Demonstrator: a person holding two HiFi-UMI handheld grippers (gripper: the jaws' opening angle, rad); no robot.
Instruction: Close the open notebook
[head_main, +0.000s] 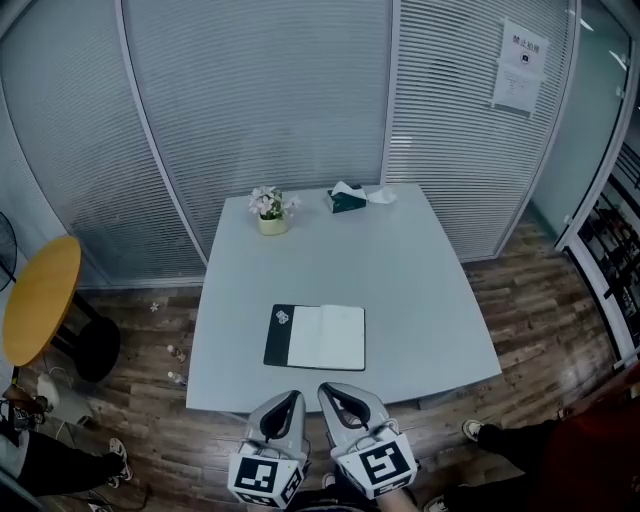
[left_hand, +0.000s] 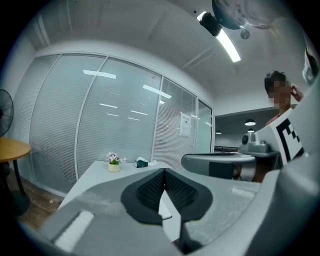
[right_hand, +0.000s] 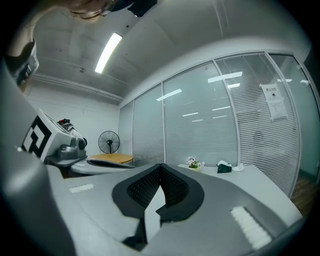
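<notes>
The open notebook (head_main: 315, 337) lies flat near the front edge of the pale grey table (head_main: 410, 290), its black cover spread to the left and a white page to the right. Both grippers hover side by side just short of that table edge, pointing at the notebook. My left gripper (head_main: 290, 398) is shut and holds nothing; in the left gripper view its dark pads (left_hand: 164, 171) meet at the tips. My right gripper (head_main: 329, 389) is likewise shut and empty, its pads (right_hand: 160, 166) closed together. Neither gripper touches the notebook.
A small pot of flowers (head_main: 271, 212) and a green tissue box (head_main: 347, 200) stand at the table's far edge. A round yellow table (head_main: 40, 298) is at the left. Glass walls with blinds close off the back. Feet of people show at the lower left and right.
</notes>
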